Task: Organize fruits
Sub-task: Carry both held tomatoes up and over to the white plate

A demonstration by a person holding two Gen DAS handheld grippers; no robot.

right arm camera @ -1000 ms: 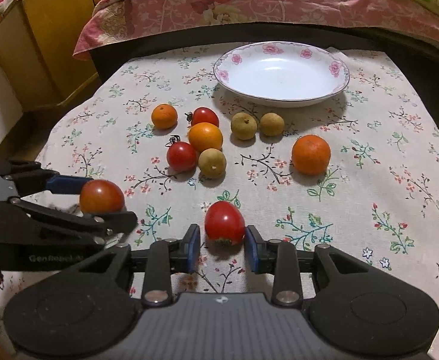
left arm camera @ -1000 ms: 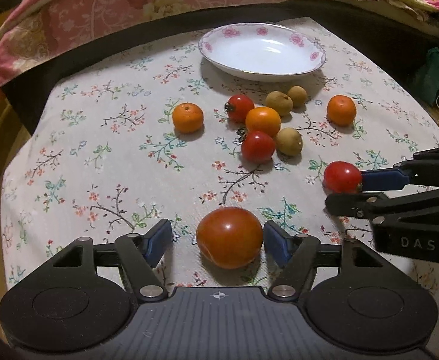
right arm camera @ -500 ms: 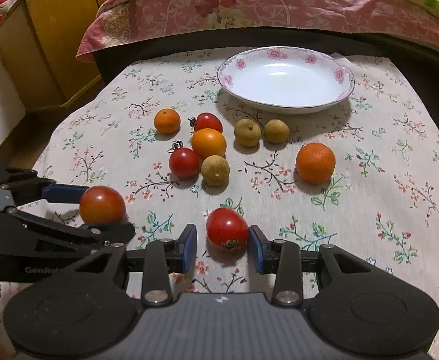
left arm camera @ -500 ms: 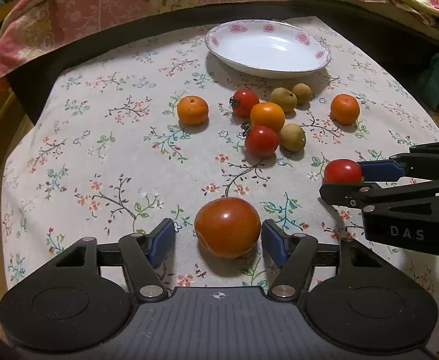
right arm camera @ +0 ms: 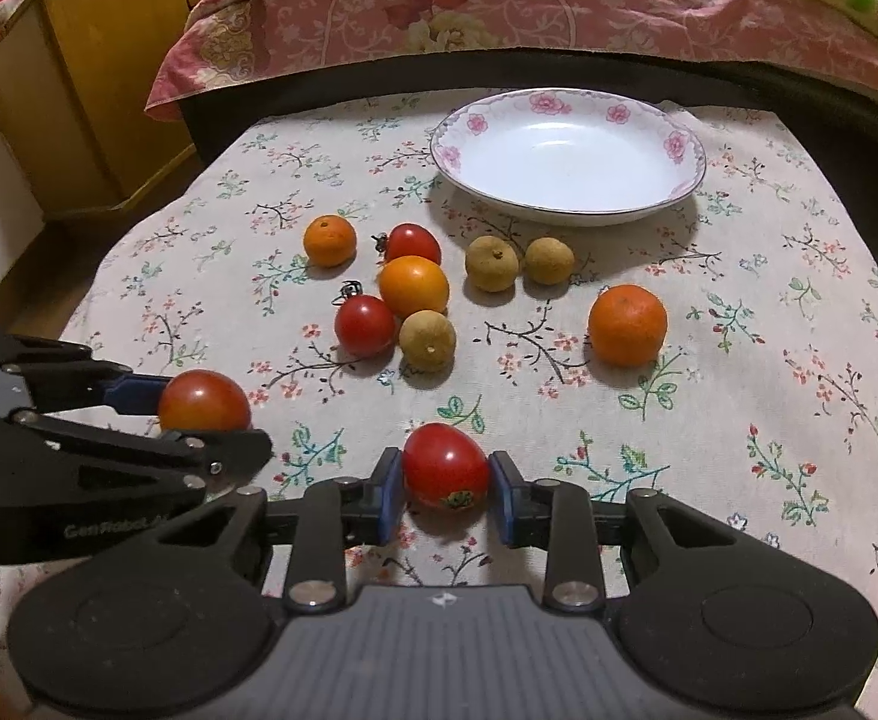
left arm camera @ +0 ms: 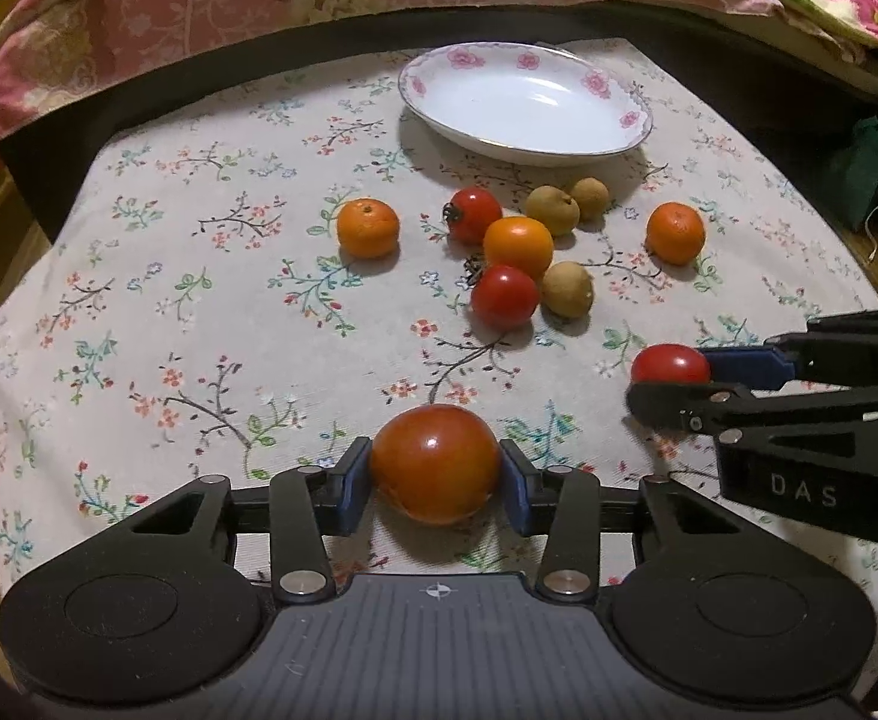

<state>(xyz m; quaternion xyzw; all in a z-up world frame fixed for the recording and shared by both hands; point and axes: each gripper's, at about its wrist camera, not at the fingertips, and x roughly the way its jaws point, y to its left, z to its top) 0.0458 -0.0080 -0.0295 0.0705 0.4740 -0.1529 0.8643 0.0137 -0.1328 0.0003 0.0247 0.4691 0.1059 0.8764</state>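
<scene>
Nearest to you, your left tool (left arm camera: 436, 468) has its two blue pads pressed against the sides of a large orange-red tomato (left arm camera: 435, 461), clamped on it low over the flowered worktop (left arm camera: 199, 324). Your right tool (right arm camera: 446, 480) is likewise clamped on a smaller red tomato (right arm camera: 445, 465), its green stem end facing you. The two tools sit side by side, near each other, at the near edge of the worktop.

Farther out, in the middle of the worktop, lies a loose cluster: a cherry tomato (right arm camera: 364, 324) touching a brown longan (right arm camera: 427, 340), with an orange fruit (right arm camera: 413, 285) just behind them and a second cherry tomato (right arm camera: 413, 243) behind that. A small mandarin (right arm camera: 330, 240) sits left of the cluster. Two more longans (right arm camera: 491, 263) lie side by side to the right, and a larger mandarin (right arm camera: 627, 324) rests well apart on the right.

Beyond the fruit stands a white dish (right arm camera: 667, 144) with pink flowers on its rim. Behind the worktop runs a bed with a pink floral quilt (right arm camera: 439, 6).
</scene>
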